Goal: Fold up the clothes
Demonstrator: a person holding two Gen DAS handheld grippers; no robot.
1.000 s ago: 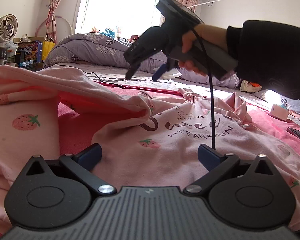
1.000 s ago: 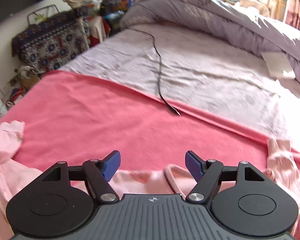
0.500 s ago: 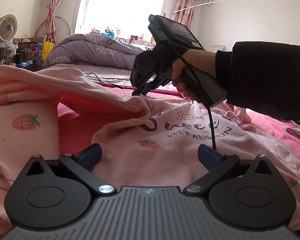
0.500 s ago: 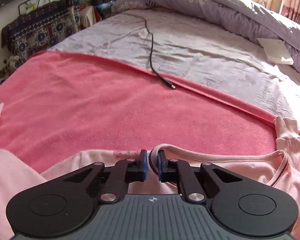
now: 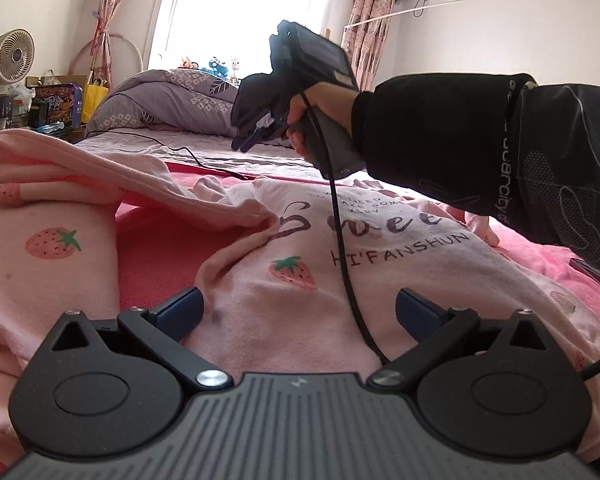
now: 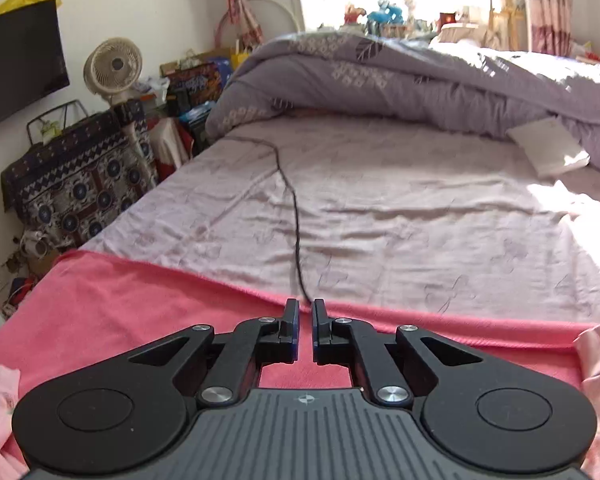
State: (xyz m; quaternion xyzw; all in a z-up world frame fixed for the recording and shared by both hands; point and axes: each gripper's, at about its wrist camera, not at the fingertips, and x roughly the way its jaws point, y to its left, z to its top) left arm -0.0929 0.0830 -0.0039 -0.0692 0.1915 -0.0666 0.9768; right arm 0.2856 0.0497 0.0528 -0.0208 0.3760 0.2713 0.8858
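soft pink strawberry-print top (image 5: 300, 264), rumpled; left gripper (image 5: 298, 312) wide open, right gripper (image 6: 305, 320) closed, empty.

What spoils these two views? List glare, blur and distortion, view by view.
Left wrist view: the window is blown out white, so the right gripper before it reads as a dark shape; the fisheye bends the walls. Right wrist view: sun glare washes out the sheet at right; the fan and clutter are soft; the corners vignette black.
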